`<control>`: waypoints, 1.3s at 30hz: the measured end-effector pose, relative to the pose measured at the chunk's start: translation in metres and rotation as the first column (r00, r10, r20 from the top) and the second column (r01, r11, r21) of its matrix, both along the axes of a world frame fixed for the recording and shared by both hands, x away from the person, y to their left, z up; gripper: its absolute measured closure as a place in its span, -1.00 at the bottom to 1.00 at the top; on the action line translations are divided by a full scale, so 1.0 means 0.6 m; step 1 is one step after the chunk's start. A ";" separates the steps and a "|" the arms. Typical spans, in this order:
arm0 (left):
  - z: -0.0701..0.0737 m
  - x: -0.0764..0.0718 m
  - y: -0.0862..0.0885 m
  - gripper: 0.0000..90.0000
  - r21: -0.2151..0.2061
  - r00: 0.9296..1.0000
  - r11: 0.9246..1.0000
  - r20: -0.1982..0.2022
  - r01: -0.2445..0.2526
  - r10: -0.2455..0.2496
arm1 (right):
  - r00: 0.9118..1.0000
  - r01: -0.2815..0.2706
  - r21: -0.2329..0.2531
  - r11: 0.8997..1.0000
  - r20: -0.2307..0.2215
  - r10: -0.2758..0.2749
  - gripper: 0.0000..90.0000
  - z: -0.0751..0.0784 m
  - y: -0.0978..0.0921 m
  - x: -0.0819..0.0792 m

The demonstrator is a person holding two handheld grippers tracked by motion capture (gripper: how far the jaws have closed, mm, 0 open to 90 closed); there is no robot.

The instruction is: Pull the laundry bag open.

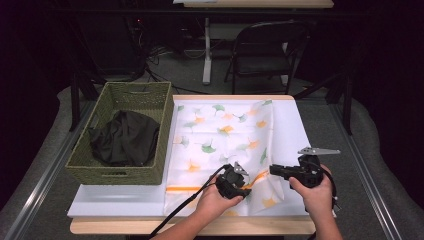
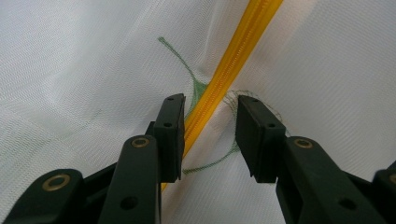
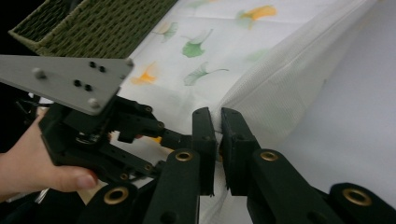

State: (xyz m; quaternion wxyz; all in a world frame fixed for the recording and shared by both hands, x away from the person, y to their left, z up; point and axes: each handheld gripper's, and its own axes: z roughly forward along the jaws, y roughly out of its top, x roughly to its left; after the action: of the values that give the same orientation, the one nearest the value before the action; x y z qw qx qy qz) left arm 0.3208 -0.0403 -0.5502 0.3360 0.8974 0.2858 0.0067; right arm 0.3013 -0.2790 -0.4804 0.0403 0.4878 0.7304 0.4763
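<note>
The fingers (image 2: 170,135) of the left gripper (image 2: 208,135) stand apart, straddling the yellow plastic zipper (image 2: 233,60) of the white mesh bag printed with green and orange ginkgo leaves (image 1: 225,145), with nothing caught between them. The right gripper (image 3: 218,149) has its jaws nearly together, pinched on a fold of the bag's white fabric at the near edge.

The bag lies flat on the white table (image 1: 295,135), just right of the olive woven basket (image 1: 145,95), which holds a crumpled black garment (image 1: 125,137).

Judged from these pictures, the work looks to be at an early stage: one side of the bag is held, the zipper is lined up between the open jaws but not gripped, and the garment is not yet out of the basket. Gripping the zipper and opening the bag would seem to come next, and loading the garment probably after that.

The high view gives the whole layout: both hands at the bag's near edge and the basket well to the left. The left gripper view makes clear that the zipper runs between the pads without being clamped. The right gripper view shows the pinched fold up close, with the other gripper and its grey three-cornered plate (image 3: 65,77) just beside.
</note>
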 end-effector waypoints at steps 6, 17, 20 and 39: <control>-0.001 0.003 0.003 0.39 -0.014 1.000 1.000 -0.006 0.002 -0.002 | 0.998 -0.059 -0.031 0.998 0.010 0.059 0.88 0.017 0.039 0.005; -0.004 0.003 0.007 0.39 -0.049 1.000 0.999 -0.018 -0.012 0.011 | 0.995 -0.097 -0.007 0.995 0.008 0.097 0.88 0.007 0.058 0.006; -0.004 0.003 0.008 0.39 -0.047 1.000 0.999 -0.013 -0.005 0.004 | 0.995 -0.097 -0.012 0.995 0.005 0.097 0.88 0.004 0.056 0.007; 0.055 0.003 0.045 0.62 -0.208 1.000 0.978 -0.010 0.011 -0.014 | 0.996 -0.090 -0.006 0.996 0.010 0.090 0.88 -0.004 0.051 0.005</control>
State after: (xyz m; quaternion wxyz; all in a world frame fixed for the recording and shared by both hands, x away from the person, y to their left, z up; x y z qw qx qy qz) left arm 0.3225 -0.0134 -0.5175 0.4266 0.8591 0.2812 -0.0303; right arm 0.3046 -0.2484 -0.4827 0.0238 0.4517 0.7527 0.4783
